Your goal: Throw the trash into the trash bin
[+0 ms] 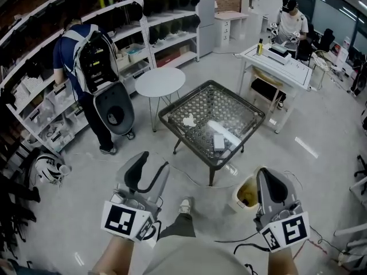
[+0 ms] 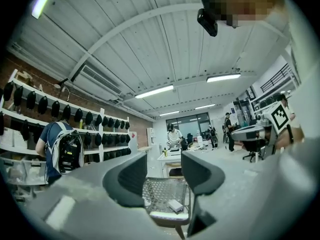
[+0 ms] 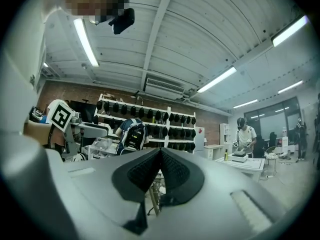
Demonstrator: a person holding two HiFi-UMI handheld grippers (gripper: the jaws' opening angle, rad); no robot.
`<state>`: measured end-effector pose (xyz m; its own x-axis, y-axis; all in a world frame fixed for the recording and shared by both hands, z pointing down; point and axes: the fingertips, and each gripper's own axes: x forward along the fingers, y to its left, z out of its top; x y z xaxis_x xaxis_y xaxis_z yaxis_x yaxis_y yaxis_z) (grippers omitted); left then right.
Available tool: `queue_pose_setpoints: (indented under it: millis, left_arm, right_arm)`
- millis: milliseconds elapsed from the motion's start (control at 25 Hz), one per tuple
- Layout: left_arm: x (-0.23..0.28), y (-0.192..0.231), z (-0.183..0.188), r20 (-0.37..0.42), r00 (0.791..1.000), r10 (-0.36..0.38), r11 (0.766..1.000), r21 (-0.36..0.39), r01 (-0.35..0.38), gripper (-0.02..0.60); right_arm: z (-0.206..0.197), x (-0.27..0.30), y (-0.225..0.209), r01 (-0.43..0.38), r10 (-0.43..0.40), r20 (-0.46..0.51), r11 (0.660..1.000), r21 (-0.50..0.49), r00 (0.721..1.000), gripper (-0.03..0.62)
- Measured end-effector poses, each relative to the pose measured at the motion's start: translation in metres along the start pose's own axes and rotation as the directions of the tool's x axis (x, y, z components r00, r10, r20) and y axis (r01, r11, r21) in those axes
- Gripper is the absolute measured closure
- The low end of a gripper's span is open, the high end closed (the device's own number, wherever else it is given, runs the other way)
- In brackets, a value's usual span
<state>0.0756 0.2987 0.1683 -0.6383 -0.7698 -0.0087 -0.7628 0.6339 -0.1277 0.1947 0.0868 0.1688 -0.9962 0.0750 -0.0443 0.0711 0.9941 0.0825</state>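
Note:
A square wire-mesh table stands ahead of me on dark legs. On it lie a crumpled white paper, a small white box and a long white wrapper. A cream trash bin sits on the floor by the table's near corner, just left of my right gripper, which is shut with nothing in it. My left gripper is open and empty, short of the table. In the left gripper view the left gripper frames the table and box. In the right gripper view the right gripper shows its pads pressed together.
A round white table stands left of the mesh table. A person with a backpack works at the shelving beside a black seat shell. Another person stands at a white desk. A cable trails on the floor.

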Motion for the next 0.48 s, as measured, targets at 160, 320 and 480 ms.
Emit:
queue_pose_setpoints:
  millis: [160,320,480]
  left_arm:
    - [0.044,0.042,-0.009,-0.023,1.000,-0.014,1.000,0.002,0.014,0.362]
    - [0.095,0.087,-0.026,-0.058,0.998,-0.036,0.999,0.003,0.036,0.362]
    - [0.148,0.131,-0.044,-0.086,0.994,-0.065,0.998,-0.008,0.064,0.362]
  right_arm:
    - [-0.012,0.057,-0.005,0.009,-0.009,-0.035,1.000,0.019,0.999,0.591]
    - [-0.026,0.120,-0.012,0.019,-0.016,-0.077,0.999,0.028,0.997,0.591]
    - [-0.039,0.183,-0.022,0.041,-0.038,-0.118,0.999,0.025,0.992,0.591]
